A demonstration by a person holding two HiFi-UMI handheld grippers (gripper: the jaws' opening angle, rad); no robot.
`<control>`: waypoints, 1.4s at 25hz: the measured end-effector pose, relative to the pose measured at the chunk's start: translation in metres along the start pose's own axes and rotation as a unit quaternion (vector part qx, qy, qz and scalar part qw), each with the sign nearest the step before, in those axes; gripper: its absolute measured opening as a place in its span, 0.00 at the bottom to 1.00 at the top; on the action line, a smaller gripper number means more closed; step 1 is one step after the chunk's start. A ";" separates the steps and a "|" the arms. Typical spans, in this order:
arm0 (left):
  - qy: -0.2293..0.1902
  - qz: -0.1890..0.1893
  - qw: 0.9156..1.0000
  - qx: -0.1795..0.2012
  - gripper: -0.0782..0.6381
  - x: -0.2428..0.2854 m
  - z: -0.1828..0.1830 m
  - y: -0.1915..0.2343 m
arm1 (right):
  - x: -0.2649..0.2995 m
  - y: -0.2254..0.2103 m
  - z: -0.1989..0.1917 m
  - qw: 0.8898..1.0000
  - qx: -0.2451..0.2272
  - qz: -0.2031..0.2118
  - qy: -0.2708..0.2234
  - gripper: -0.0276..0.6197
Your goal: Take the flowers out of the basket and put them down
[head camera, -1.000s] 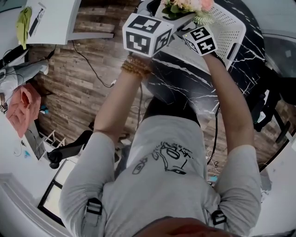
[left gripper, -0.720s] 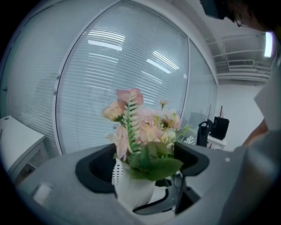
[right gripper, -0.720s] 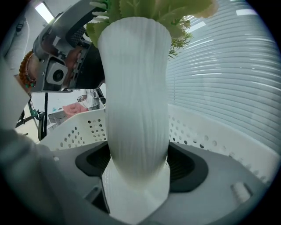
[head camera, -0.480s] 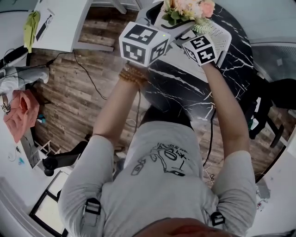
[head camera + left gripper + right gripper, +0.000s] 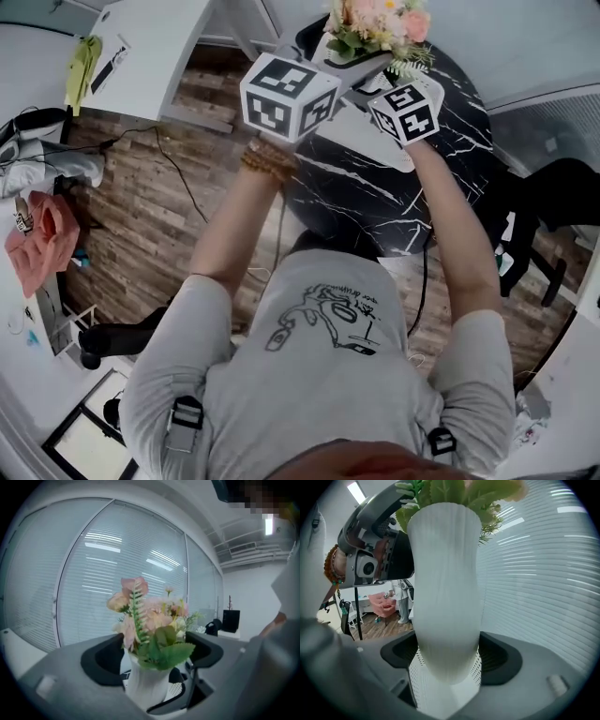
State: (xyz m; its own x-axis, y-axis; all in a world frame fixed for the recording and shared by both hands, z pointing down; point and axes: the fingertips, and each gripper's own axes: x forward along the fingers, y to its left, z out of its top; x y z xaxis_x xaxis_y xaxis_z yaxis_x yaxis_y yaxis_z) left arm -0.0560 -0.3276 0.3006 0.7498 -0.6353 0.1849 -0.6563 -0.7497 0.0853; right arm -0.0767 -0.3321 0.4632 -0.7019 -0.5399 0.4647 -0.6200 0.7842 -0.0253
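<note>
Left gripper view: flowers (image 5: 151,620) in vase (image 5: 144,686)

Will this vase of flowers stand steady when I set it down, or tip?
Likely top-heavy: the vase is tall, seems to narrow toward its base, and carries a wide bunch of flowers. Its white wall looks hard, probably slippery and breakable, so lower it gently.

The flowers (image 5: 380,23) are pink and cream with green leaves; their vase (image 5: 445,588) is white, ribbed lengthwise. The basket (image 5: 415,677) is white, dotted with holes. Black marble worktop (image 5: 375,187), white-veined. Marker cubes (image 5: 286,94): black-and-white squares. Brown plank floor (image 5: 159,216).
</note>
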 end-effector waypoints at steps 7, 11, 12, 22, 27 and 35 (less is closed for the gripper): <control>-0.011 -0.001 1.000 0.002 0.68 -0.014 0.026 -0.013 | -0.020 0.011 0.025 1.000 0.004 0.002 -0.007 0.68; -0.010 -0.005 1.000 0.005 0.68 -0.014 0.026 -0.020 | -0.027 0.012 0.020 1.000 0.002 -0.004 -0.003 0.68; -0.009 -0.007 1.000 0.005 0.68 -0.013 0.026 -0.023 | -0.030 0.011 0.018 1.000 0.002 -0.007 -0.002 0.68; -0.015 -0.072 0.997 0.005 0.67 0.023 0.031 -0.086 | -0.091 -0.018 -0.009 0.998 0.022 -0.061 0.007 0.68; -0.017 -0.124 0.992 0.011 0.67 0.050 0.035 -0.135 | -0.141 -0.040 -0.030 0.994 0.038 -0.106 0.013 0.68; -0.017 -0.200 0.979 0.015 0.67 0.088 0.036 -0.222 | -0.224 -0.066 -0.072 0.982 0.071 -0.172 0.019 0.68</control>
State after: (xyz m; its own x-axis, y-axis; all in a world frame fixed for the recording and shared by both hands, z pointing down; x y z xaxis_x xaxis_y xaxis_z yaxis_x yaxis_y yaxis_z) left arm 0.1588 -0.2243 0.2630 0.9493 -0.2946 0.1100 -0.3066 -0.9448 0.1152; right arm 0.1471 -0.2411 0.4247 -0.4312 -0.7515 0.4994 -0.8626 0.5057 0.0163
